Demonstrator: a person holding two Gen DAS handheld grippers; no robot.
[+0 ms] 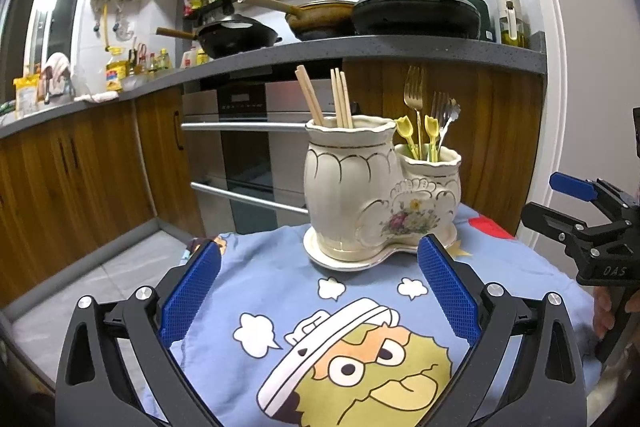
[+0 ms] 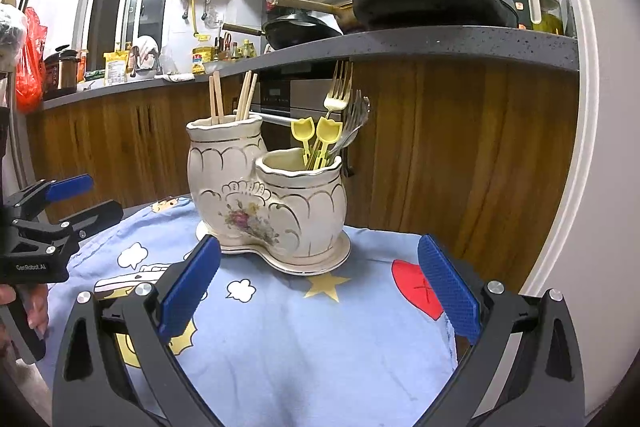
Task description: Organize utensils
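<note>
Both the left gripper (image 1: 319,291) and right gripper (image 2: 319,291) stand wide open and empty, in front of the ceramic utensil holder (image 1: 360,187). Chopsticks (image 1: 340,99) stand in its taller cup, forks (image 2: 340,95) in the lower; sorting seems done, so withdraw gently without touching it.

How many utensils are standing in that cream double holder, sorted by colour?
Wooden chopsticks: 5 (they overlap, so roughly)
Gold fork: 1
Silver utensils: 2
Yellow tulip-topped picks: 2
Total: 10
</note>
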